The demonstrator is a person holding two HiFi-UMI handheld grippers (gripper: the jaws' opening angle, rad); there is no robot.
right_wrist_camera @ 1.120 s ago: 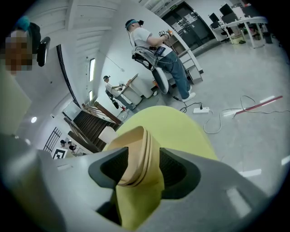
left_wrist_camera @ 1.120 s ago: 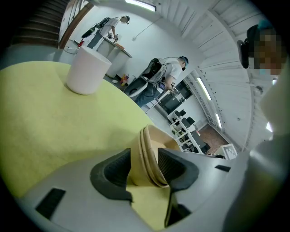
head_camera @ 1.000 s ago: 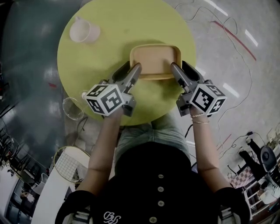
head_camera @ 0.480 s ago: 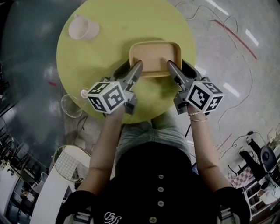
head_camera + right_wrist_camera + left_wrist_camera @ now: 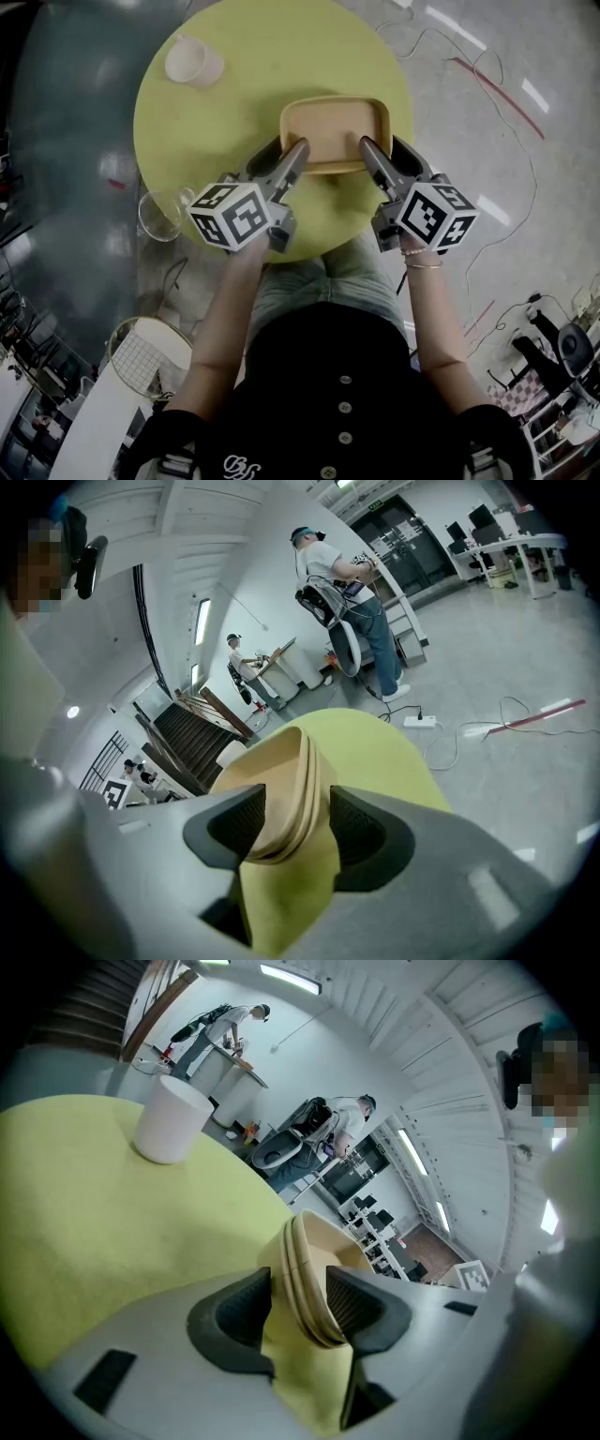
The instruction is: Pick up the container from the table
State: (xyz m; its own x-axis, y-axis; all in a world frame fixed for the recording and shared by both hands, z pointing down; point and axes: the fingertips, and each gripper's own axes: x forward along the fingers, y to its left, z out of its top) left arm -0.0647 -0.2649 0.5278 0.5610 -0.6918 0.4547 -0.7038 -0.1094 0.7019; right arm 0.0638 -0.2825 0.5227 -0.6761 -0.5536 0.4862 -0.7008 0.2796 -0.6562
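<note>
Hardly anything has been shifted since a second ago: both tools have been drawn in slightly and are kept at the near rim of the container (image 5: 335, 127).

The left hand-held gripper (image 5: 298, 1299) is clenched on the near left corner, with the rolled rim taken between its pads, one jaw inside the wall and one outside. The right hand-held gripper (image 5: 295, 825) is closed on the near right corner in the same way, though a thin sliver may be left at its outer pad. The container lies just ahead of both, spanning the gap between them, flat on the table (image 5: 262, 56), and nothing is seen inside it.

It is judged to be light: a thin-walled, shallow moulded tray, fairly stiff but likely to flex or tip if raised by one corner alone. Its smooth lip could slip under a loose hold. The two near corners are judged the right place to be held, and an even, level lift from both sides is called for.

Well ahead and to the left of the left hand-held gripper, a cup (image 5: 192, 61) stands apart near the far edge.

By count: two hand-held grippers, one container, one cup, one table.
</note>
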